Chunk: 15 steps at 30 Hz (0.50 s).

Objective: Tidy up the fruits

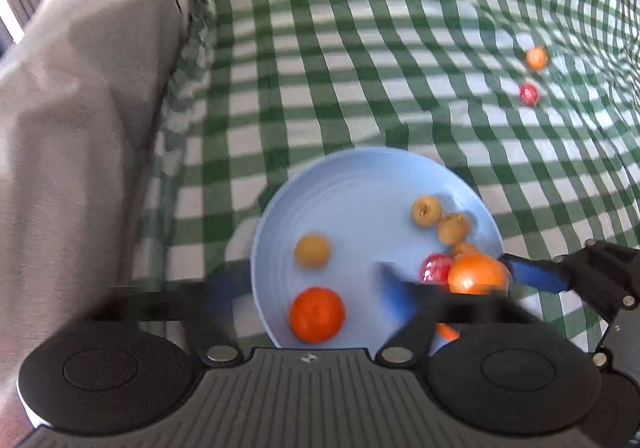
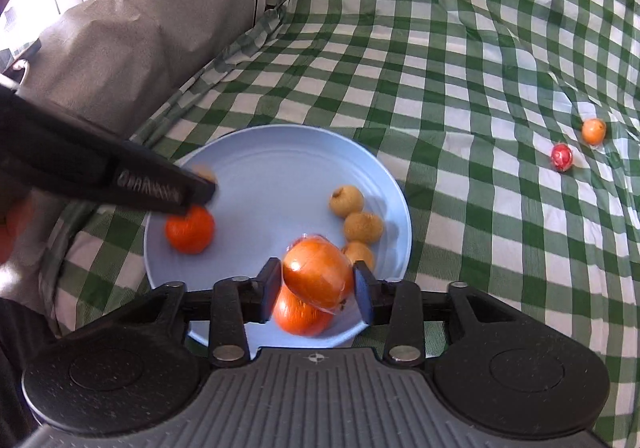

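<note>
A light blue plate lies on the green checked cloth and holds several fruits: tan longans, an orange tangerine and another orange near the front rim. My right gripper is shut on a wrapped orange just above the plate's near edge. My left gripper is open over the plate, with nothing between its fingers; it is motion-blurred. It crosses the right wrist view above the tangerine. In the left wrist view the right gripper holds its orange beside a red fruit.
A small orange fruit and a red fruit lie loose on the cloth far right. They also show in the left wrist view, orange and red. A grey covered bulk stands at the left.
</note>
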Each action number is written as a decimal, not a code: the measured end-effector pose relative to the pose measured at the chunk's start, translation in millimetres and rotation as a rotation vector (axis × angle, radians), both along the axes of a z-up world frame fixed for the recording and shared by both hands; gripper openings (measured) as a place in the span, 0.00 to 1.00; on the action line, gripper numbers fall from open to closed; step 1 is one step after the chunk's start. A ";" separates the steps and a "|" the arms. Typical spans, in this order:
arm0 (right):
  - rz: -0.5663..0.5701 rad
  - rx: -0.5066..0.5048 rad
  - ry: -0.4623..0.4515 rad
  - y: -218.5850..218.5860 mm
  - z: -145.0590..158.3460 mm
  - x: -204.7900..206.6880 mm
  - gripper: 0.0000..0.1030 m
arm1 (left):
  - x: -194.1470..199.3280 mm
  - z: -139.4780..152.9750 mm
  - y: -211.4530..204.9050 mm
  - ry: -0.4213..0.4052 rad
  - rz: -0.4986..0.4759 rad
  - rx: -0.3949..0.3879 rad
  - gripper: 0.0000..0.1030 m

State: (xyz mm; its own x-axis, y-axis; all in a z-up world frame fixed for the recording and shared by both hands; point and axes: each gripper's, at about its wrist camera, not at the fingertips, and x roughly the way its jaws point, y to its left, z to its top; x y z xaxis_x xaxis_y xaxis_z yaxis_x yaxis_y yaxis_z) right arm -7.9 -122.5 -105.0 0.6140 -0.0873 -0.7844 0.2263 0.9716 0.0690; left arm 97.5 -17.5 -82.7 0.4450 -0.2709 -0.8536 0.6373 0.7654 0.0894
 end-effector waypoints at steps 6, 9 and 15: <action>0.022 -0.031 -0.002 3.3 22.6 -21.4 0.85 | -22.1 28.0 13.7 0.016 0.013 0.034 1.00; -0.003 -0.011 0.001 8.9 34.6 -46.7 0.88 | -36.6 39.7 24.8 0.059 0.034 0.049 1.00; -0.049 0.019 -0.035 27.3 60.8 -91.3 0.93 | -72.0 54.0 45.7 0.064 0.055 0.067 1.00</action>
State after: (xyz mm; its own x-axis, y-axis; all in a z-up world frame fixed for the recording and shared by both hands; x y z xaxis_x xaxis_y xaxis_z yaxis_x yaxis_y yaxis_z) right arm -99.2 -95.2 -44.2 0.6363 -0.1030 -0.7646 0.2706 0.9579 0.0961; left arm 25.5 28.2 -28.6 0.4018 -0.1884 -0.8961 0.6002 0.7933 0.1024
